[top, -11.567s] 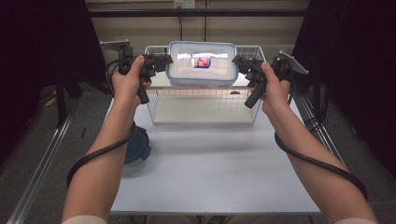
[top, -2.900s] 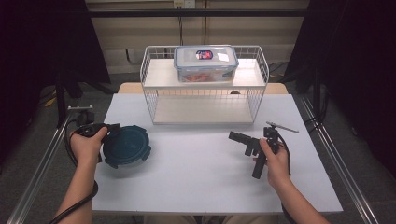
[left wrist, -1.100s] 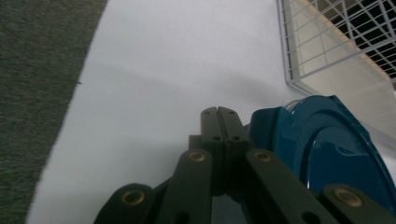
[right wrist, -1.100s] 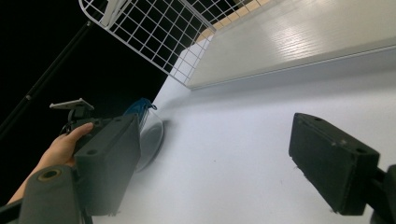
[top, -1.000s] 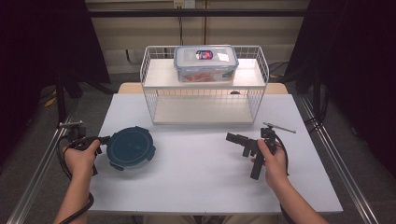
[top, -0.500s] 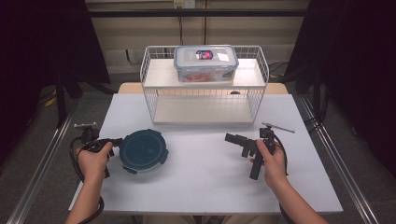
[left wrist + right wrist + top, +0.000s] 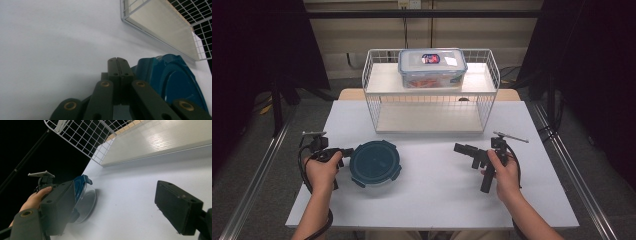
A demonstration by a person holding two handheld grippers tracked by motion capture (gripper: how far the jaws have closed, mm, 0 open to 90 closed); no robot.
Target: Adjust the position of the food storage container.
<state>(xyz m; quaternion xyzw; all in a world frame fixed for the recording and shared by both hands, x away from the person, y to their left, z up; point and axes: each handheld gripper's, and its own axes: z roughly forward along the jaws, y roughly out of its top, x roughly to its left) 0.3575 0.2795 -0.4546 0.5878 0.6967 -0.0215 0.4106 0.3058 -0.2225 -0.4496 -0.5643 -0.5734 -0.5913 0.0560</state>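
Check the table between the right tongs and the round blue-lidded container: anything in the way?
Nothing visible. Bare white table lies between the open right tongs and the round container. The left tongs, shut, sit against its far side; the wire rack stands farther back.

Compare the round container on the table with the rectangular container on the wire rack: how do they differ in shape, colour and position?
The round container has a dark teal lid; the rectangular container has a clear lid with a blue rim and a label.
The round container sits on the white table beside the left tongs; the rectangular container rests on the top shelf of the wire rack.
Both have clear bodies and their lids on.
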